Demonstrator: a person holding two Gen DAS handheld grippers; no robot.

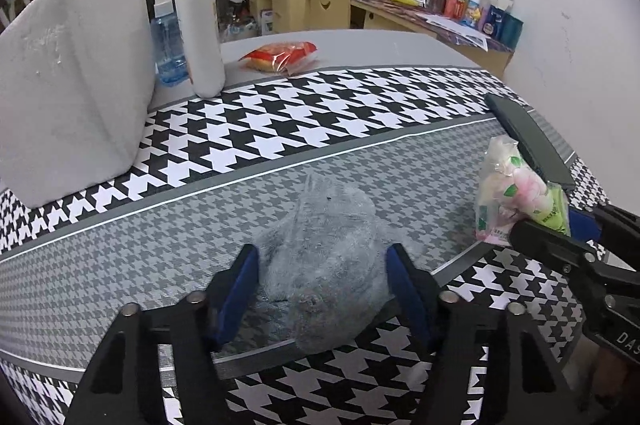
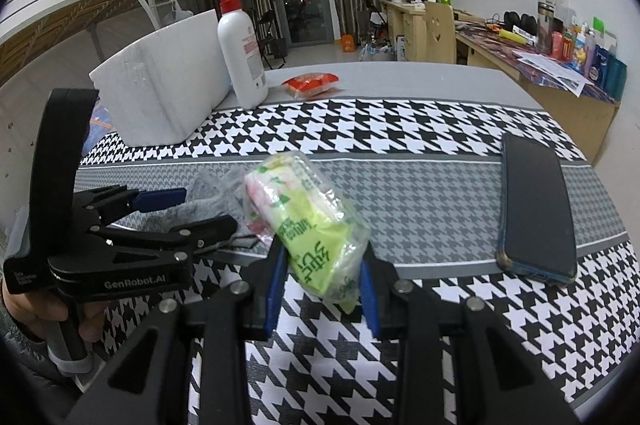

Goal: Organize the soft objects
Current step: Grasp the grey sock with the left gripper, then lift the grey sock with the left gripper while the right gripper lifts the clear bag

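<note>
Near the table's front edge, on the houndstooth cloth (image 1: 320, 97), the left gripper (image 1: 322, 281) straddles the grey bagged cloth (image 1: 324, 249), contact unclear, while the right gripper (image 2: 324, 281) pinches the tissue pack (image 2: 308, 221); next, seemingly, closing firmly.

A grey fuzzy sock (image 1: 320, 265) lies on black-and-white houndstooth cloth (image 1: 340, 97), beside a green-and-pink tissue pack (image 2: 308, 229), a white red-capped pump bottle (image 1: 198, 21) and a red snack packet (image 1: 280, 55).

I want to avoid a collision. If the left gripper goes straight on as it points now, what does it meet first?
Probably the grey fuzzy bundle, already between the left gripper fingers, with the cloth under it.
</note>
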